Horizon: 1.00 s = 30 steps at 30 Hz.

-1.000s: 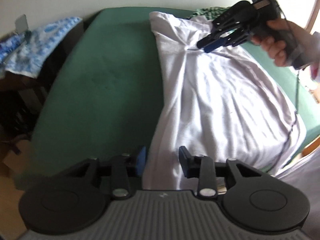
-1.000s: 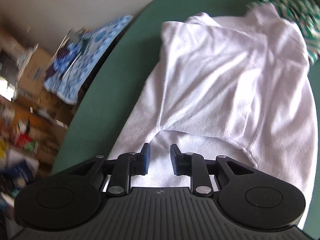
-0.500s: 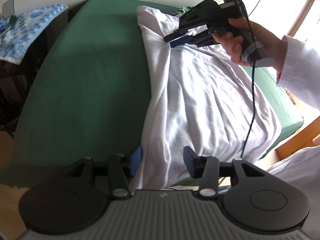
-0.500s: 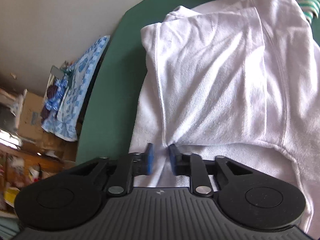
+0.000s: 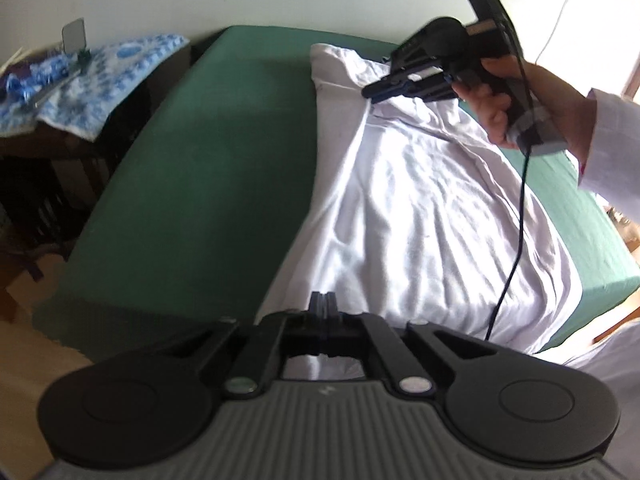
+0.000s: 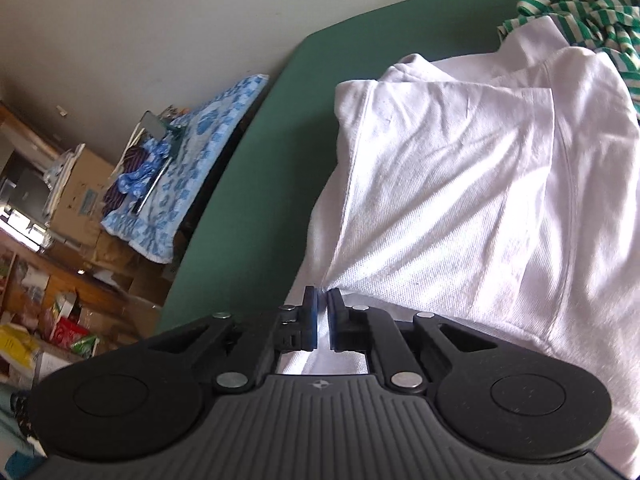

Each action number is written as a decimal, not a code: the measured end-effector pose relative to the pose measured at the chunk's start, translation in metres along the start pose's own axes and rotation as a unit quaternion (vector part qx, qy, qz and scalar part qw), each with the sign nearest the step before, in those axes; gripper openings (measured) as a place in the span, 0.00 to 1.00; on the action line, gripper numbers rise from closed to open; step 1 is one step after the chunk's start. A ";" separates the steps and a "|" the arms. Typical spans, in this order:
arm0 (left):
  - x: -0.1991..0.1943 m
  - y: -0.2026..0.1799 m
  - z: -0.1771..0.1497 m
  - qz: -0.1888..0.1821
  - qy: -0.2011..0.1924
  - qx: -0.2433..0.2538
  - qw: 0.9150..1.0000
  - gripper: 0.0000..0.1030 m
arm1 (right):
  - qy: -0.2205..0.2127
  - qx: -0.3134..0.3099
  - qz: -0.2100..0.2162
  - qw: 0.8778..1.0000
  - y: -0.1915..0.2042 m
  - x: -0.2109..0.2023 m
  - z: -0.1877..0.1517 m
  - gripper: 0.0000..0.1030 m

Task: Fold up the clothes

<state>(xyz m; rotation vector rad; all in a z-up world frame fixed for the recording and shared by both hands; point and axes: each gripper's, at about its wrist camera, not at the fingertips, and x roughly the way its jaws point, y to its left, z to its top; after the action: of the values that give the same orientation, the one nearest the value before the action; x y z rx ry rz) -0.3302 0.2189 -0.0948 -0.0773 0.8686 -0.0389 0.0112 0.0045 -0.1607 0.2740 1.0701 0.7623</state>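
Your left hand-held gripper (image 5: 325, 300) just snapped together at the white t-shirt (image 5: 432, 208) hem; right hand-held gripper (image 6: 323, 300) is clamped on a sleeve fold.

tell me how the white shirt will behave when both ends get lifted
Probably floppy: the white shirt lies in soft wrinkles and puckers where the right hand-held gripper pinches it. Likely light, since that small pinch gathers it. It may sag in the middle between the right and the left hand-held gripper.
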 end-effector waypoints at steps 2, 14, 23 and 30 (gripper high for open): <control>0.001 -0.005 -0.008 0.045 0.002 0.018 0.999 0.07 | 0.005 -0.007 0.002 1.000 -0.002 0.001 0.000 0.05; 0.038 0.024 -0.047 0.083 0.064 0.059 0.993 0.41 | 0.022 -0.038 0.002 0.999 -0.002 0.003 -0.004 0.05; 0.071 0.024 -0.045 0.075 0.076 0.111 0.988 0.12 | 0.017 -0.034 -0.007 0.999 0.000 0.006 -0.004 0.05; 0.036 0.014 -0.036 0.079 0.053 0.115 0.989 0.01 | -0.002 -0.028 -0.003 1.000 0.004 0.002 0.000 0.05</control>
<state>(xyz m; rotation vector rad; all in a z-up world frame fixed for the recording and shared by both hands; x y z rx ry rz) -0.3343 0.2286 -0.1463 0.2113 0.9690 0.0063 0.0100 0.0085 -0.1602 0.2250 1.0447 0.7845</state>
